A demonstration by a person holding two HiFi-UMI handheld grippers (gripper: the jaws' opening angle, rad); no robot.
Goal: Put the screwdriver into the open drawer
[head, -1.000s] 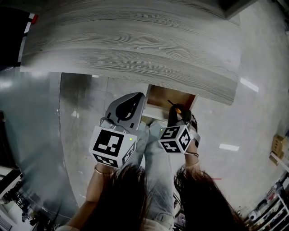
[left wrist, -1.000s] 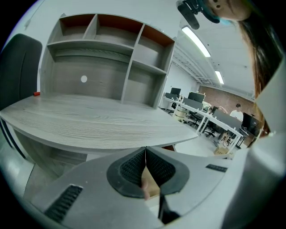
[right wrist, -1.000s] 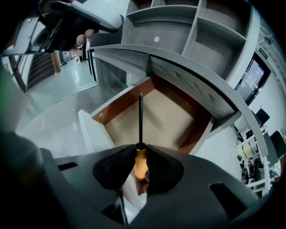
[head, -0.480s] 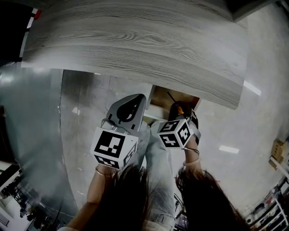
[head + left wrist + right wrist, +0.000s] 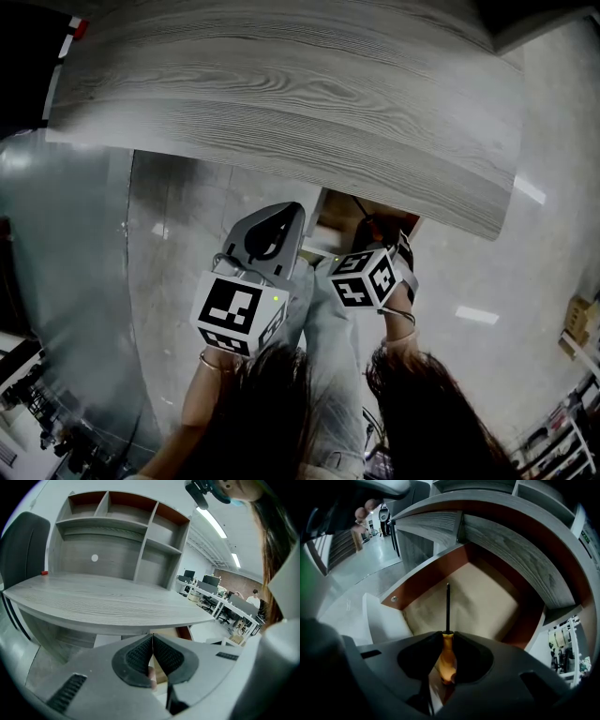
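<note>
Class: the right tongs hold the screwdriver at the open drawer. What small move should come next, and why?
Probably lower the right tongs a little toward the floor of the drawer, then release. The screwdriver is clamped by its orange handle, with its shaft pointing over the drawer's bare floor. It does not seem to rest on anything yet, so letting go now would likely drop it.

Ahead of the right gripper [image 5: 448,637], past the screwdriver [image 5: 446,654] it clamps, the drawer [image 5: 487,604] floor lies bare between red-brown walls. The counter [image 5: 281,94] overhangs just above, leaving a low gap for entry.
</note>
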